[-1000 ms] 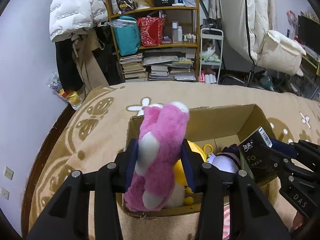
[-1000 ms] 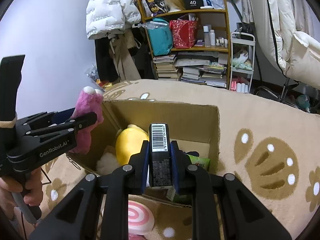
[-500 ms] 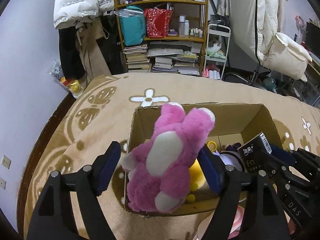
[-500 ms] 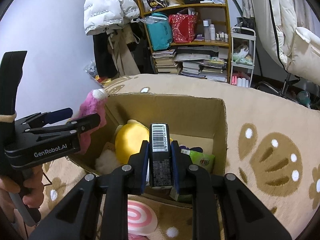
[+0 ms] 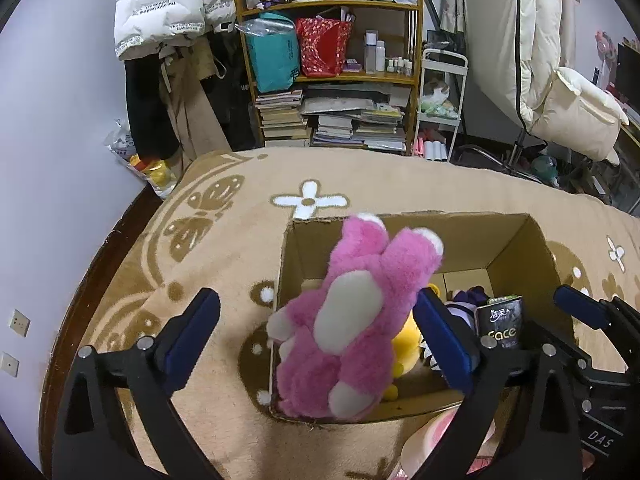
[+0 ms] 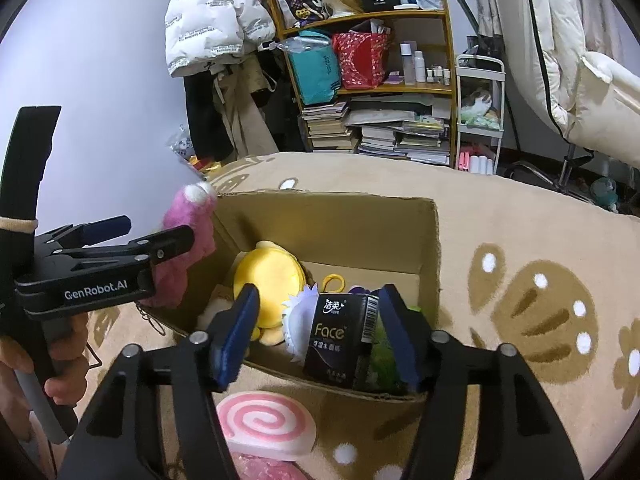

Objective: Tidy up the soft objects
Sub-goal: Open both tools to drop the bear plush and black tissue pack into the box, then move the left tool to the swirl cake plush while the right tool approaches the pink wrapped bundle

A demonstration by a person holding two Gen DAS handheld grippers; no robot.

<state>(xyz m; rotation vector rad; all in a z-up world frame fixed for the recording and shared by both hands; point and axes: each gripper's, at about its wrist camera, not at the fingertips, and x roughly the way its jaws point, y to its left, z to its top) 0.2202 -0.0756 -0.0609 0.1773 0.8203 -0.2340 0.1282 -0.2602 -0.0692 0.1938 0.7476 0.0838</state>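
My left gripper [image 5: 318, 340] hangs over the near left corner of an open cardboard box [image 5: 516, 248]. Its jaws are opening, and a pink plush bear [image 5: 352, 320] sits loose between them, leaning toward the right pad with the left pad well clear. Over the box's near edge is my right gripper [image 6: 318, 332], jaws also opening. A black tissue pack [image 6: 340, 336] is between its pads, turned at an angle, with a wide gap on its left. A yellow plush [image 6: 268, 276] and other soft items lie inside the box.
The box stands on a beige patterned blanket [image 6: 520, 240]. A pink swirl cushion [image 6: 260, 424] lies in front of the box's near wall. A person's hand [image 6: 60, 384] holds the left gripper's handle. A cluttered bookshelf [image 5: 332, 80] and hanging coats stand behind.
Both grippers' jaws have spread wide. The pink bear is no longer squeezed and has tipped toward the box. The tissue pack has come free, turned and dropped lower between the right fingers.
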